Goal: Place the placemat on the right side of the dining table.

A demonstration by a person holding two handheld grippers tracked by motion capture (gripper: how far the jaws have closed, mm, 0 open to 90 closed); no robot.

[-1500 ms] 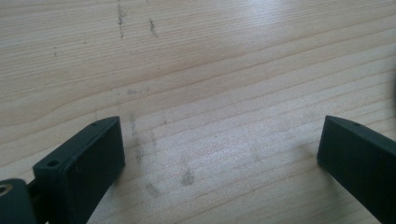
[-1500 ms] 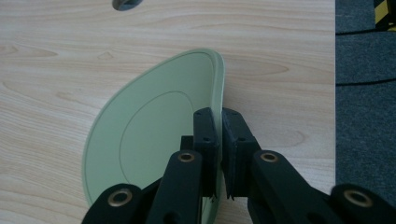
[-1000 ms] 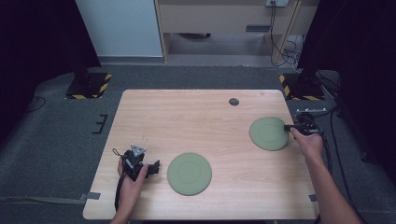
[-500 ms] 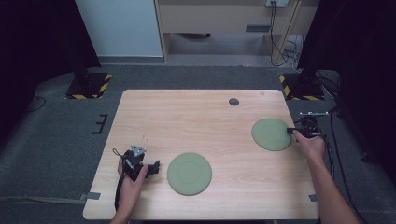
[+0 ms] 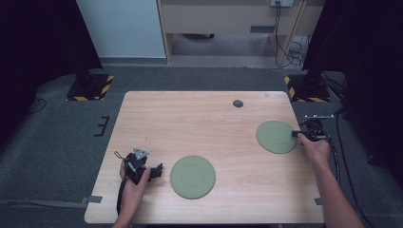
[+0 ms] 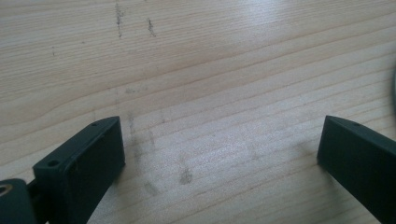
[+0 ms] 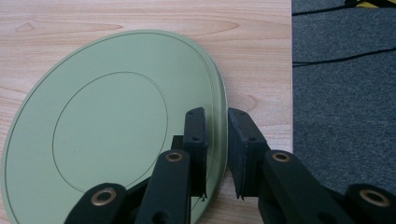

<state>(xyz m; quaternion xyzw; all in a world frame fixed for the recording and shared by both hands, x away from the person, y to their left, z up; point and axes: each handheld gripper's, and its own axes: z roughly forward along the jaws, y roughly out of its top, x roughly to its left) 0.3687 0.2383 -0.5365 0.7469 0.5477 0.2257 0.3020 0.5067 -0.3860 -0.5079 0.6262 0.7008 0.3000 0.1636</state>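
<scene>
Near the table's [image 5: 142,109] right edge, the right gripper's [image 7: 217,154] opening jaws loosely straddle the plate [image 7: 112,126] rim.

A pale wooden counter [image 5: 190,118] with rounded corners stands on a dark grey carpeted floor [image 5: 57,142]. Beyond its far edge, a light blue-white wall panel [image 5: 119,28] rises at the left, and beside it stands a beige wooden cabinet [image 5: 214,19] with a dark gap underneath. Black cables [image 5: 285,42] hang and coil on the floor at the far right. Two black stand bases marked with yellow-and-black hazard stripes [image 5: 90,88] sit off the counter's far corners. Black curtains [image 5: 38,47] darken both sides. Light falls evenly from above.
</scene>
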